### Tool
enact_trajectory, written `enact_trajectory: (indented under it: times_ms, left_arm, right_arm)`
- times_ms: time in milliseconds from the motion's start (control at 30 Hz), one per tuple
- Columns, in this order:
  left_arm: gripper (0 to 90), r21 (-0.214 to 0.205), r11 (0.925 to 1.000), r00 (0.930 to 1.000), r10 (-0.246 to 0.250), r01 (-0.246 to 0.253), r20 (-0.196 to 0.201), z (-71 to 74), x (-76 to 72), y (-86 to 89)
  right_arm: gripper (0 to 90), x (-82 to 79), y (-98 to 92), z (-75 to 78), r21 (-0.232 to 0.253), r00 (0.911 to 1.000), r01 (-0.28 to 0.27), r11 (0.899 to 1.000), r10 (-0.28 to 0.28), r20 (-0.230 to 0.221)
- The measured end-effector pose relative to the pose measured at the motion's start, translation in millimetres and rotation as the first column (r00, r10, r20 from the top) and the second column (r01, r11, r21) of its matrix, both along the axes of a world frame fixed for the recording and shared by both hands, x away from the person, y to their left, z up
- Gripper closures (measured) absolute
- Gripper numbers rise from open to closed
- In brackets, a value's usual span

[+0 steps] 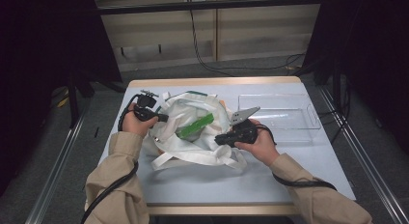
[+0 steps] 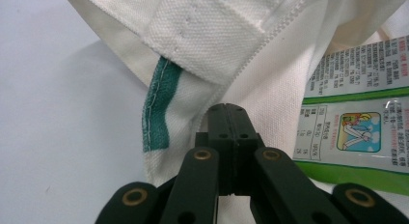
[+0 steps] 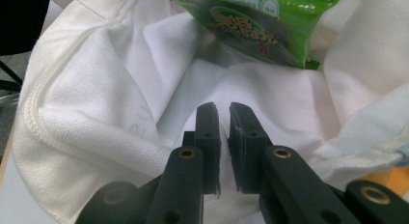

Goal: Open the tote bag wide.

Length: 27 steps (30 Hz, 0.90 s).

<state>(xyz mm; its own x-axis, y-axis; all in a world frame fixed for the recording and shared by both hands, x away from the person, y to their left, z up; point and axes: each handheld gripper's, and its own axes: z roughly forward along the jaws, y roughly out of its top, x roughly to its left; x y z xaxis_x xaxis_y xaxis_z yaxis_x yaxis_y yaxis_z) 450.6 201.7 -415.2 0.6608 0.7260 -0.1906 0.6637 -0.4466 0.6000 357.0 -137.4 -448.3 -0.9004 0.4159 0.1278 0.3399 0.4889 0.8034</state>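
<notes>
A white cloth tote bag [image 1: 193,149] with a green stripe lies crumpled open in the middle of the table. A green snack packet [image 1: 195,126] lies in its mouth. My left gripper [image 1: 164,119] is at the bag's left rim. In the left gripper view it [image 2: 230,110] is shut on the bag's cloth [image 2: 207,35] just below a sewn handle, with the packet's printed back [image 2: 352,132] to the right. My right gripper [image 1: 219,139] is at the bag's right side. Its jaws [image 3: 223,108] stand nearly together, with a fold of the white cloth [image 3: 96,89] in the thin gap, below the packet [image 3: 260,26].
A clear plastic tray [image 1: 279,115] stands at the back right of the pale table [image 1: 202,185]. The bag's handles [image 1: 164,161] trail toward the front. Cables run along both sleeves. Dark curtains and metal rails flank the table.
</notes>
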Motion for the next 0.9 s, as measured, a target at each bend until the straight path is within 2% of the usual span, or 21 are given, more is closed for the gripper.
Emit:
enact_trajectory:
  times_ms: [33, 67, 333, 800, 900]
  left_arm:
    - [90.0, -0.001, 1.0, 1.0, -0.004, 0.004, -0.003, -0.4, 0.3, 0.1]
    - [90.0, -0.007, 0.9999, 0.9999, 0.013, -0.013, 0.003, -1.6, -0.2, -1.0]
    - [90.0, 0.004, 1.0, 1.0, 0.003, -0.003, -0.004, -3.3, 0.9, 1.4]
    - [90.0, -0.022, 0.9995, 0.9997, 0.025, -0.025, -0.008, -7.5, 0.7, 1.1]
    - [90.0, -0.015, 0.9997, 0.9998, 0.018, -0.018, -0.011, -7.9, 1.1, 1.9]
  right_arm:
    - [83.8, -0.2, 0.1, -1.1, -0.002, 1.0, -0.003, 1.0, 0.003, 0.004]
    - [83.9, -0.8, 0.1, -2.0, -0.006, 1.0, -0.002, 1.0, 0.002, 0.001]
    - [84.6, -2.2, 1.6, -12.3, -0.008, 1.0, -0.002, 1.0, 0.002, -0.008]
    - [86.0, -2.2, 4.8, -26.8, -0.027, 0.9998, -0.008, 1.0, 0.007, -0.016]
    - [86.3, -2.2, 5.4, -29.3, -0.031, 0.9998, -0.006, 0.999, 0.005, -0.019]
